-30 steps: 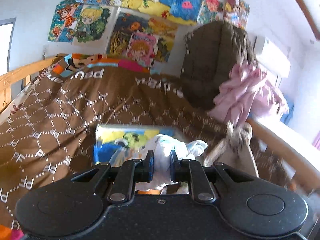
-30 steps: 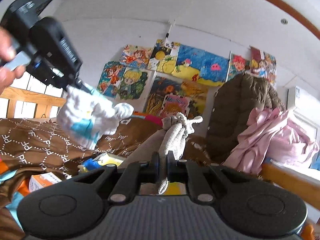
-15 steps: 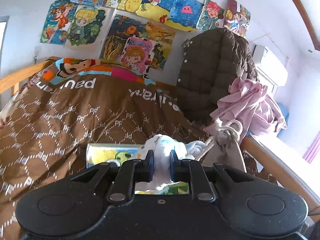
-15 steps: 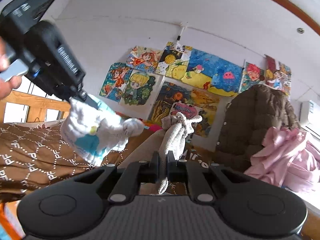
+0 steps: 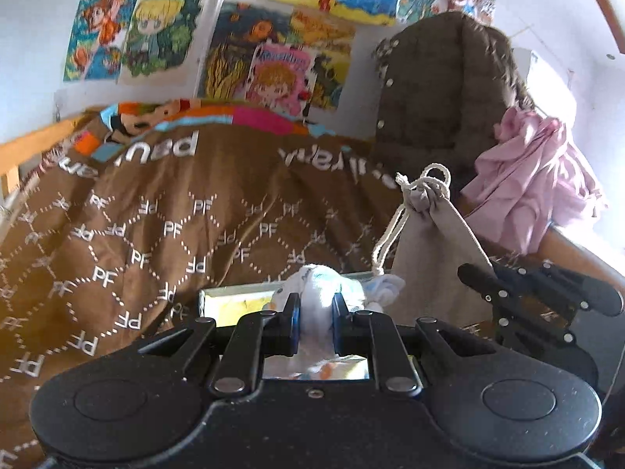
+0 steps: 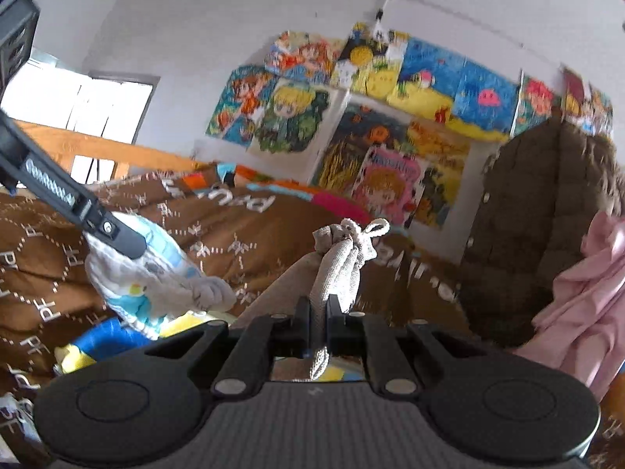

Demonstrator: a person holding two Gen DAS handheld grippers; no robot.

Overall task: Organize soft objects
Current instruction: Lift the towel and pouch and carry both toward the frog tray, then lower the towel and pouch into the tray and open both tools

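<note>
**Two grippers carry a soft toy and a drawstring pouch above a bed**

The left gripper point(image 5: 315, 322) is clenched on a small white-and-blue soft toy point(image 5: 316, 293), which bulges out just ahead of its fingertips. The right gripper point(image 6: 318, 322) is clenched on the gathered neck of a grey drawstring pouch point(image 6: 340, 265), whose knotted cord stands up beyond the tips. In the left wrist view the pouch hangs to the right of the toy and near it, with the right gripper's fingers below it.

Under and beyond both grippers lies a bed with a brown quilt point(image 5: 156, 215) printed with white letters. A colourful picture book point(image 5: 234, 301) lies on it just behind the toy. Further right hang a brown padded coat point(image 5: 441, 97) and a pink garment point(image 5: 535, 187).

Judged from this, the step is bringing the toy to the pouch. To do it well, the pouch mouth likely needs loosening first, since it looks tied shut; keep both grips firm and steady.

Counted: two grippers, one toy, one pouch, one book, one coat, one pink garment.
</note>
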